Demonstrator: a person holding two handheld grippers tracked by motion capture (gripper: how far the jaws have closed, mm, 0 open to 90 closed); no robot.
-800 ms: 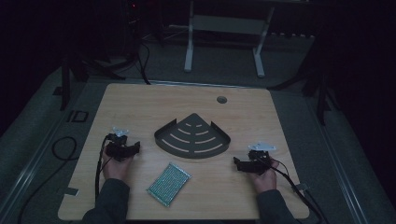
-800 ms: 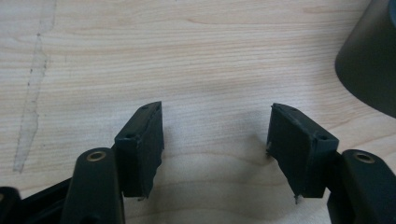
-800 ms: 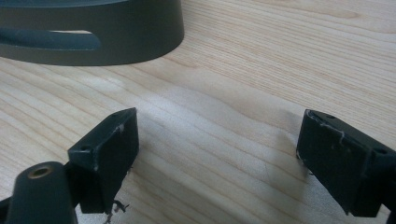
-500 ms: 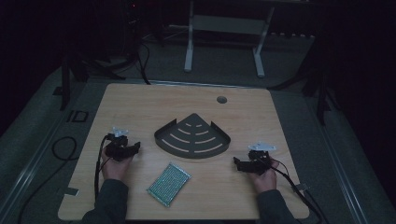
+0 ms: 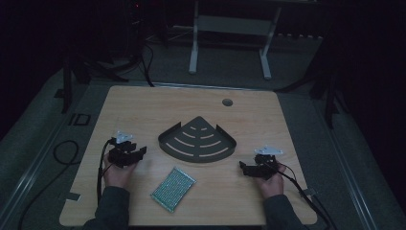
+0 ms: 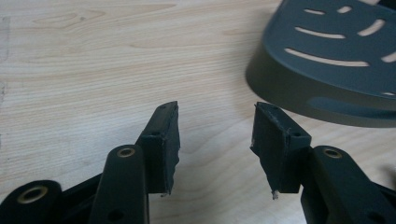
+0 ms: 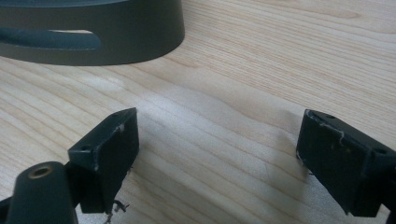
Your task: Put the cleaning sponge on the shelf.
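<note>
A dark grey quarter-round slotted tray (image 5: 197,140) lies in the middle of the wooden table (image 5: 158,103). A green perforated board (image 5: 173,188) lies flat in front of it. My left gripper (image 5: 135,154) rests on the table left of the tray, held by a hand, open with nothing between its jaws (image 6: 215,140). The tray's curved wall (image 6: 322,74) shows ahead to its right. On the tray's right side, my right gripper (image 5: 244,168) rests open and empty (image 7: 217,158), with the tray's wall (image 7: 93,32) at the upper left of that view.
A round cable hole (image 5: 227,102) sits near the table's far edge. Cables trail from both grippers toward the front edge. Beyond the table stands a white metal frame (image 5: 230,28) on a dark floor.
</note>
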